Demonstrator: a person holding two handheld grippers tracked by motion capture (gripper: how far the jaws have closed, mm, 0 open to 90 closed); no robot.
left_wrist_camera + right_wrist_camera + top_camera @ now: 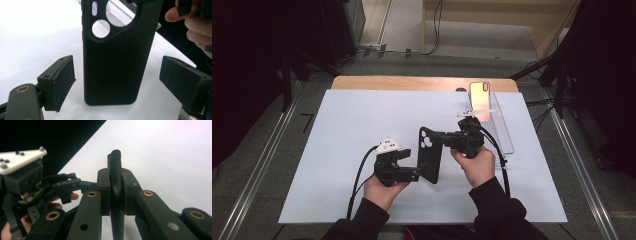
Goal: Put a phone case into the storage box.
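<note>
A black phone case (431,155) stands upright above the white surface (342,130), its upper part clamped edge-on in the right claw (116,192), its lower end between the spread, untouching jaws of the left claw (117,80).

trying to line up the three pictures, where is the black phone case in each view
High view: the black phone case stands at table centre, between the two grippers.
Left gripper view: centre, upright, between the open jaws, camera cutouts at top.
Right gripper view: centre, edge-on, clamped between the jaws.
Shared landmark: the white table mat, behind the case in all three.
</note>
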